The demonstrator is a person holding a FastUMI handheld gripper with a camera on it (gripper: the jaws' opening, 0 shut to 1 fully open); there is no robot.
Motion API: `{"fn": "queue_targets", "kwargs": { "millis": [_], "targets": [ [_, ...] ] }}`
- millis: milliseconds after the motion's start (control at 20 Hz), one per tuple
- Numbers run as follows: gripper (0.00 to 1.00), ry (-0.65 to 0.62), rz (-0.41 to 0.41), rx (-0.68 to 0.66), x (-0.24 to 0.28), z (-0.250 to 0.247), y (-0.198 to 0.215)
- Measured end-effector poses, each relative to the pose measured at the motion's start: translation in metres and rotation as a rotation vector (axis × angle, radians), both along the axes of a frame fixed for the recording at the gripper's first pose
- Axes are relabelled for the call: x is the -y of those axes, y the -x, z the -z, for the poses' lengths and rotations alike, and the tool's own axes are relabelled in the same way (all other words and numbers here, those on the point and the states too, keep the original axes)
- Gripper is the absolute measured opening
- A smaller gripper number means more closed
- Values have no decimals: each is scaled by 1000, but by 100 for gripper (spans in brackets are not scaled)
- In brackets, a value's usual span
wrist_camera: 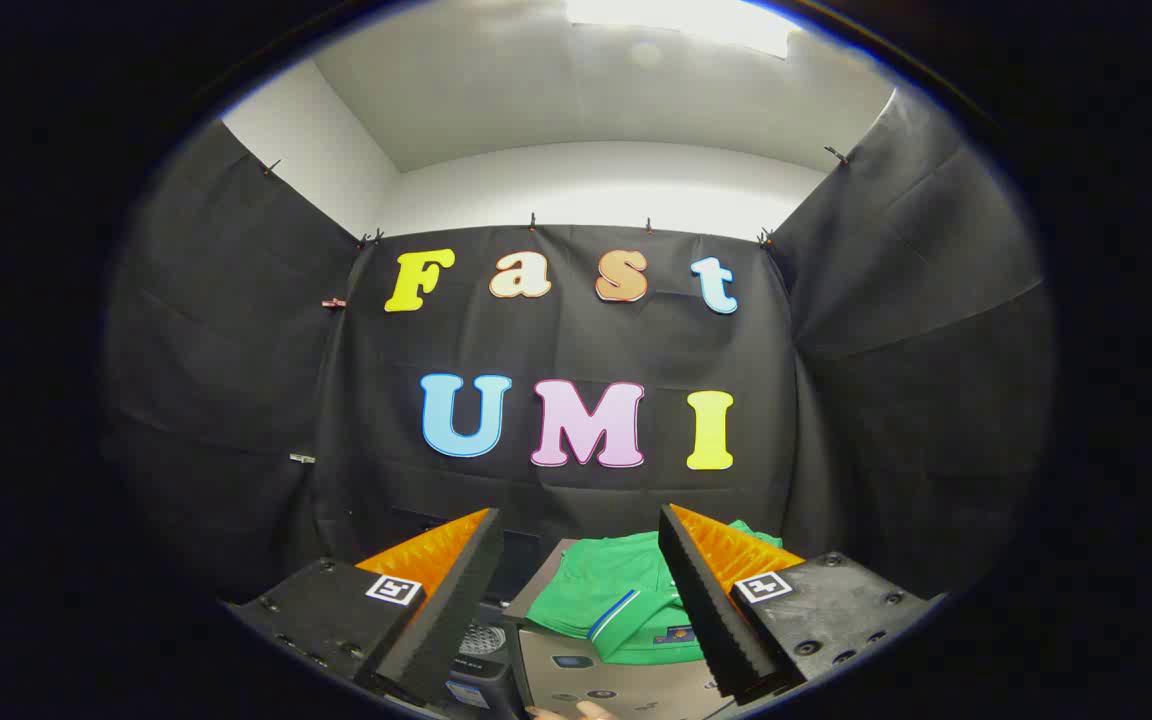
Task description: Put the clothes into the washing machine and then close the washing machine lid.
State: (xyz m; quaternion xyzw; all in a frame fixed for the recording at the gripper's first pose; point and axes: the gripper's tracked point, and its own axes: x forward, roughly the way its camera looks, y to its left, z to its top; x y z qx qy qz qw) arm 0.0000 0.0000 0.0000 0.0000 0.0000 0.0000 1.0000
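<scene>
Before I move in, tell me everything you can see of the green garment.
The green garment is a folded shirt of soft knit-looking cloth, with a collar edged in blue and white stripes and a small tag near it. It lies flat on a grey surface beyond the open tongs, partly hidden by one finger. Nothing grips it.

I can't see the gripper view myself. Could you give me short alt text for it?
The tongs are open and hold nothing, above a green shirt lying folded on a grey surface, just ahead of and between the fingers. Black cloth walls surround the booth, with a white ceiling above.
</scene>
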Motion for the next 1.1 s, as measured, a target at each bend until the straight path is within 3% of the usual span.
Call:
{"fn": "queue_targets", "kwargs": {
  "millis": [1100],
  "targets": [
    [98, -2, 15, -16, 9, 8, 0]
  ]
}}
